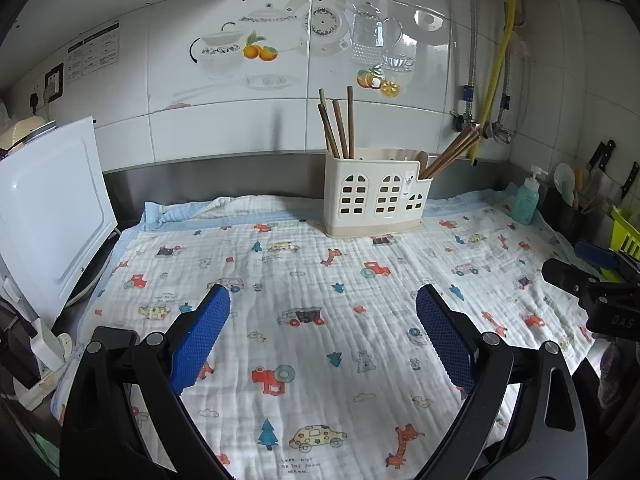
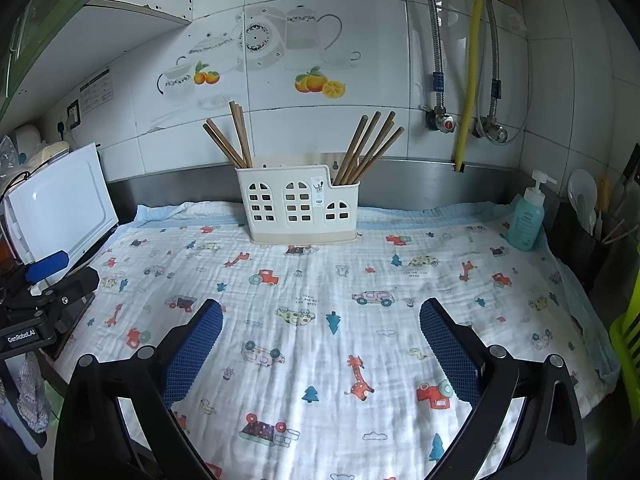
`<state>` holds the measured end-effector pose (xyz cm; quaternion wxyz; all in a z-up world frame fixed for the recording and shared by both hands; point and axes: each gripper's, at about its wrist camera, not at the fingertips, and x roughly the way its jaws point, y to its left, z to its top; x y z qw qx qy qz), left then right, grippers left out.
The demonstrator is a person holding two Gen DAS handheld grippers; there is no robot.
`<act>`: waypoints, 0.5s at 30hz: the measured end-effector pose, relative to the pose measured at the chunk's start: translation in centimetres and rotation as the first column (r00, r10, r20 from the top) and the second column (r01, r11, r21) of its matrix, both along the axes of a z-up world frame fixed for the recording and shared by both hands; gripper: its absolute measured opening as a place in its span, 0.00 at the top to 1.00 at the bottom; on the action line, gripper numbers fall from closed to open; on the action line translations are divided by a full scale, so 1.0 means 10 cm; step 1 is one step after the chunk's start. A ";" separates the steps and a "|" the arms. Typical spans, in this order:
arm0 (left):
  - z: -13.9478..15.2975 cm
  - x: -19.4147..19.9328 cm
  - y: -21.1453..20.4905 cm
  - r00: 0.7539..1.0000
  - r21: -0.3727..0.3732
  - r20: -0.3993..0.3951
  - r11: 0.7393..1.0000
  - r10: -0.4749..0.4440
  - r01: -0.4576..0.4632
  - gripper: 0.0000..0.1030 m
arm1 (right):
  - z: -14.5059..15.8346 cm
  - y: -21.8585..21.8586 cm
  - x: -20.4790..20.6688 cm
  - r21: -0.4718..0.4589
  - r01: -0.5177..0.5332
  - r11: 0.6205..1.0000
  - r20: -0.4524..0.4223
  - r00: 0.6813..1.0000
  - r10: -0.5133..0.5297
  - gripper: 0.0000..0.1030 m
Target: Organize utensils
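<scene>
A cream utensil holder (image 1: 376,194) with window cut-outs stands at the back of the cloth, also in the right wrist view (image 2: 298,204). Brown chopsticks (image 1: 338,124) stand in its left compartment and more chopsticks (image 1: 450,152) lean out of its right one; the right wrist view shows both bunches, left (image 2: 234,136) and right (image 2: 368,148). My left gripper (image 1: 324,300) is open and empty over the cloth, well short of the holder. My right gripper (image 2: 322,312) is open and empty too. Each gripper shows at the edge of the other's view.
A cartoon-print cloth (image 1: 312,280) covers the counter. A white board (image 1: 52,216) leans at the left. A teal soap pump bottle (image 2: 526,216) and a dark caddy with spoons (image 2: 588,216) stand at the right. A green rack (image 2: 630,332) sits at the right edge.
</scene>
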<state>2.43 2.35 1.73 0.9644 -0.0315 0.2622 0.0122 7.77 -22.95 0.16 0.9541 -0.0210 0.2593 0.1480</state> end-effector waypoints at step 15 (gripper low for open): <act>0.00 0.02 -0.07 1.000 0.008 -0.004 1.000 -0.019 0.019 0.09 | -0.01 -0.01 0.00 0.004 -0.002 1.000 -0.001 1.000 0.002 0.07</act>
